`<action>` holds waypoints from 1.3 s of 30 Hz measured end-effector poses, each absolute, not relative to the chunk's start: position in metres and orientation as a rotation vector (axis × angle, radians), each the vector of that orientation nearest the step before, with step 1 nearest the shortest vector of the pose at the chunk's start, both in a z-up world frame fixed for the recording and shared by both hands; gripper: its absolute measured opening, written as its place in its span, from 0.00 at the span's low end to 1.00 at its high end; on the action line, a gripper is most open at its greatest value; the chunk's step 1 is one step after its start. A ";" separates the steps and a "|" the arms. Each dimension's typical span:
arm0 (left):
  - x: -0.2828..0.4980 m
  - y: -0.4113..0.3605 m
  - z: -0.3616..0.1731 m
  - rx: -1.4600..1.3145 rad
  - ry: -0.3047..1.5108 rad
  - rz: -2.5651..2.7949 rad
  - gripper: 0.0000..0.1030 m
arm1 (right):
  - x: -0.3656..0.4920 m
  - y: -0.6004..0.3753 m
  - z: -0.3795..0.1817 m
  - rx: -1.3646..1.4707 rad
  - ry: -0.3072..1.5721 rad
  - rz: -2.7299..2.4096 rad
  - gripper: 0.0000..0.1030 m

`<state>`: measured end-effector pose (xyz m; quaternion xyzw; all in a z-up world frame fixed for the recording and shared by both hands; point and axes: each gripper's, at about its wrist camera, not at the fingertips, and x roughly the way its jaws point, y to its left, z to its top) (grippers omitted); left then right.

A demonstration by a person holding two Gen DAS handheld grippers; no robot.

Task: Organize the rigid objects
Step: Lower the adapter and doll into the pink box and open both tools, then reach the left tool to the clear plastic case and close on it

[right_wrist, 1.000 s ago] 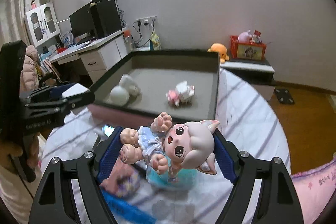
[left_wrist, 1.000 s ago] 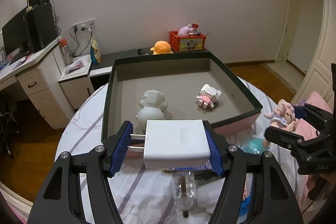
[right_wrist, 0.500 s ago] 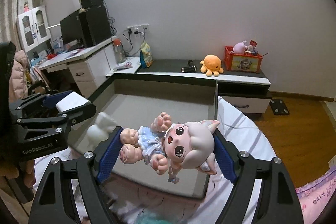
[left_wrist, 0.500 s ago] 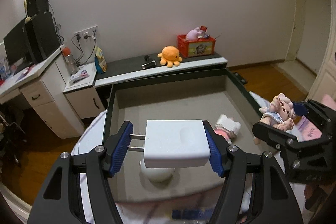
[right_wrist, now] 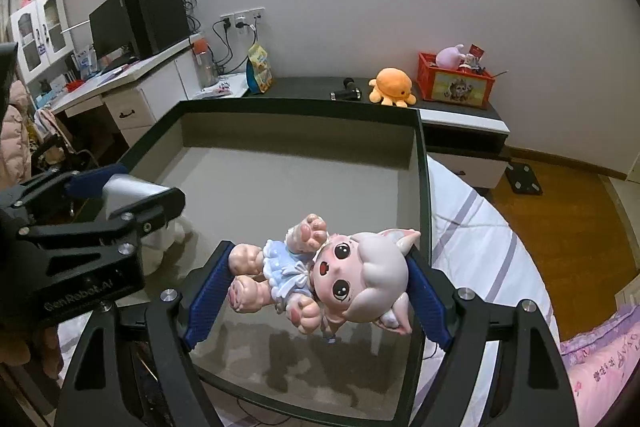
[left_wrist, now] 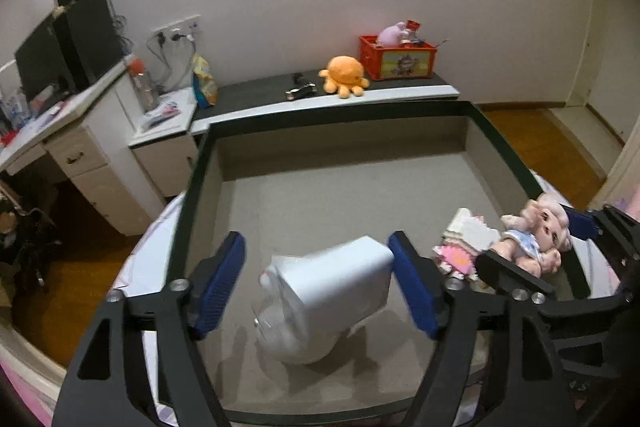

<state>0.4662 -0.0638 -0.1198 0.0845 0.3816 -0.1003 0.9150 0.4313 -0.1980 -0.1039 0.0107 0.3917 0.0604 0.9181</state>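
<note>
Over the grey tray (left_wrist: 500, 147), the left tongs (left_wrist: 316, 283) have just been opening; the white charger (left_wrist: 340, 287) tips free between them. The right tongs (right_wrist: 316, 291) clamp the doll (right_wrist: 344, 279). Two toys already lie inside; the doll remains.

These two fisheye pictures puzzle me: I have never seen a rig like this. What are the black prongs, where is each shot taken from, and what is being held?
No robot here: a person holds a two-finger gripper in each hand, with a camera on each looking along its fingers. In the left view, the left gripper has just been opening; the white charger block tips between its blue pads above a white figurine, no longer clamped. In the right view, the right gripper clamps a pink-haired doll. Both hang over a shallow dark-rimmed tray, which also holds a small pink block toy.
</note>
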 end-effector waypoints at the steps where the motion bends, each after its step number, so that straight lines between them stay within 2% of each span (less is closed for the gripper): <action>1: 0.465 -0.063 -0.119 0.180 0.777 -0.196 0.82 | 0.431 -0.197 -0.103 0.023 0.801 0.123 0.81; 7: 0.448 -0.049 -0.109 0.149 0.737 -0.178 0.96 | 0.419 -0.201 -0.088 0.030 0.756 0.114 0.86; 9: 0.435 -0.044 -0.099 0.139 0.697 -0.168 0.96 | 0.407 -0.201 -0.076 0.026 0.719 0.112 0.88; 12: 0.409 -0.035 -0.080 0.128 0.602 -0.151 1.00 | 0.386 -0.198 -0.057 0.007 0.655 0.111 1.00; 18: 0.347 -0.009 -0.055 0.092 0.474 -0.127 1.00 | 0.331 -0.195 -0.028 -0.001 0.556 0.119 1.00; 26: 0.276 0.011 -0.056 0.123 0.454 -0.085 1.00 | 0.254 -0.187 -0.011 -0.020 0.472 0.118 1.00; 31: 0.244 0.019 -0.065 0.111 0.469 -0.105 1.00 | 0.222 -0.188 -0.017 -0.036 0.467 0.094 1.00; 39: 0.217 0.004 -0.096 0.125 0.560 -0.179 1.00 | 0.199 -0.195 -0.053 -0.016 0.566 0.072 1.00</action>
